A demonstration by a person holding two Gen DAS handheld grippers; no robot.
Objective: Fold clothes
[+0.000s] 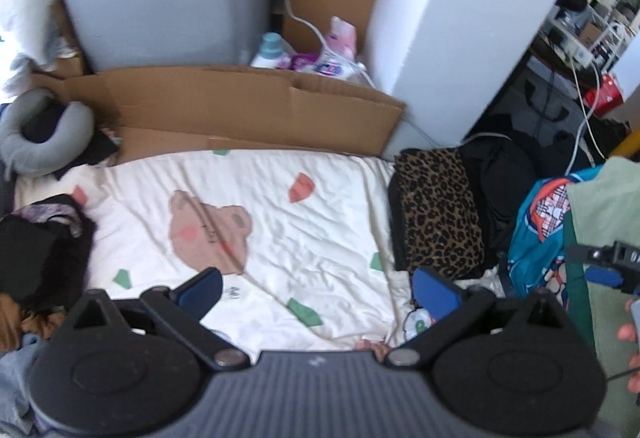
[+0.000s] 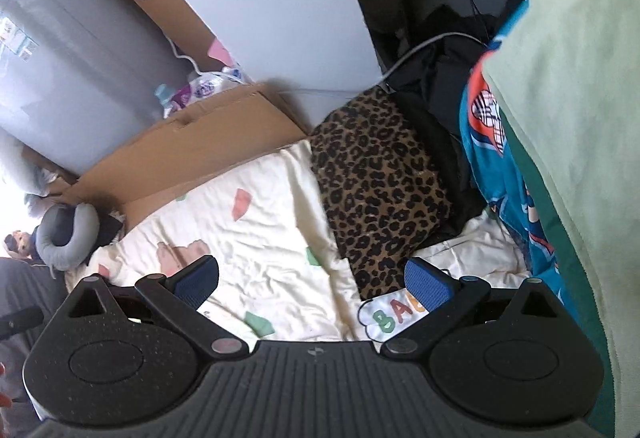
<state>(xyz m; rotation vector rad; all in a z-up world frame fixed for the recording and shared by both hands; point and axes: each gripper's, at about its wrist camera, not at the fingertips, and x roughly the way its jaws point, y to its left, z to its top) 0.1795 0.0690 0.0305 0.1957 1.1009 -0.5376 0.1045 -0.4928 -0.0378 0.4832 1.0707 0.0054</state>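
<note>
While my left gripper [image 1: 318, 288] and right gripper [image 2: 312, 284] both gape empty, I see rumpled cream bedsheet [image 1: 280, 206]; folded leopard-print cloth [image 2: 376, 174] lies soft.

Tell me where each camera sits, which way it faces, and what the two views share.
Left wrist: on the left gripper, open above the cream bedsheet, facing the cardboard; fingertips at right edge.
Right wrist: on the right gripper, open, tilted, facing the leopard-print garment; only its fingers show.
Shared: sheet, leopard garment, cardboard, grey neck pillow.
</note>
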